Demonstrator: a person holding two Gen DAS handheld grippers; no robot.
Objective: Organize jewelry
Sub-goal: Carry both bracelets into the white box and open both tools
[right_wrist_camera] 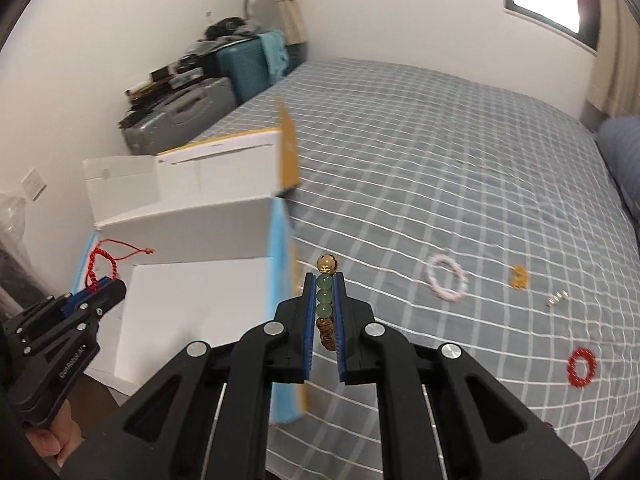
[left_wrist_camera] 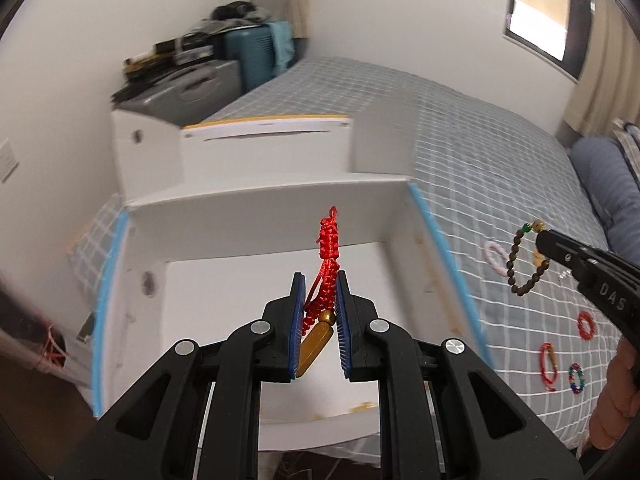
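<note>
- Left wrist view, far left: the white box [left_wrist_camera: 280, 300] lies open on the bed [left_wrist_camera: 480, 152], its floor directly under and ahead of the left hand-held gripper [left_wrist_camera: 320, 300]; its pads are pressed onto a red braided cord bracelet [left_wrist_camera: 329, 248] with a gold pendant [left_wrist_camera: 316, 346] hanging between them; the cord's long axis runs up and forward, along the fingers
- Judging from that, the coming release turns on one relation: the bracelet already hangs over the box interior, so spreading the fingers should drop it inside; the left hand is the nearer one to the box
- Right wrist view, centre: the right hand-held gripper [right_wrist_camera: 323, 300] is pinched on a beaded bracelet [right_wrist_camera: 326, 300], green beads stacked in line with the fingers, an amber bead on top; it hangs over the bed just right of the box's blue-edged wall [right_wrist_camera: 282, 280], so it would need to travel left
- Further right, loose on the bed: a pink bracelet [right_wrist_camera: 446, 282], a small gold piece [right_wrist_camera: 519, 277], tiny silver pieces [right_wrist_camera: 557, 299], a red bead ring [right_wrist_camera: 582, 368]; all well apart from both tools
</note>
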